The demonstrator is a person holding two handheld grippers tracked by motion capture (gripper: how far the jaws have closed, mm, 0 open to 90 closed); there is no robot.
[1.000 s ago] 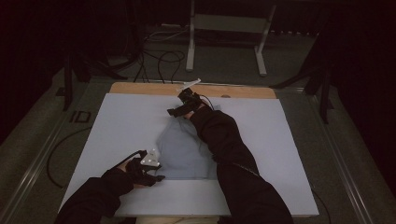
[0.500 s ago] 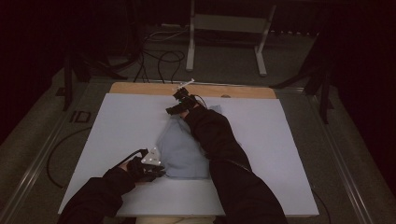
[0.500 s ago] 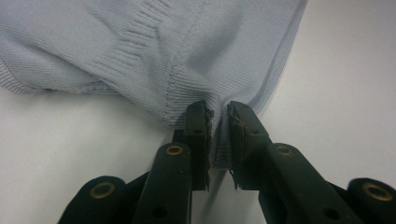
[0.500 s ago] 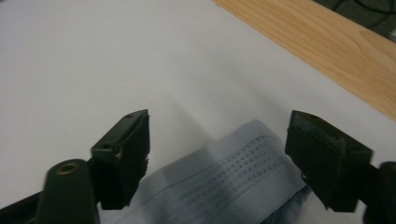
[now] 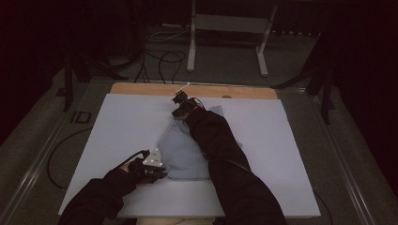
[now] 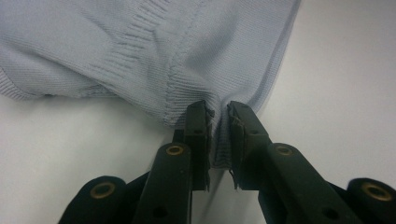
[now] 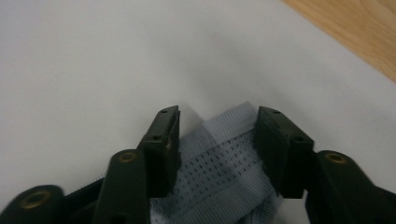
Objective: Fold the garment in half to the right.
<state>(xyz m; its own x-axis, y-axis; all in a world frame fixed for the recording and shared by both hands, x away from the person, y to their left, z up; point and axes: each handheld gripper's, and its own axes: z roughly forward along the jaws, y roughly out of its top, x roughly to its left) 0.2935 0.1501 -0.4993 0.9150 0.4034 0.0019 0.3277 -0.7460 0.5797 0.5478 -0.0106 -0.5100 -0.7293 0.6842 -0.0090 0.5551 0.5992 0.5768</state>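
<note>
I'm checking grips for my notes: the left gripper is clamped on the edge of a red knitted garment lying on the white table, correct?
Not quite: the garment is pale blue, not red, as the left gripper view shows. The rest holds: the left gripper is clamped on its edge, and it lies on the white table.

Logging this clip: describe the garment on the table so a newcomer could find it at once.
On the white table sheet, near its middle, lies a pale blue knitted garment. The left hand-held gripper pinches its near edge. It is the one soft thing there, with ribbed seams.
</note>
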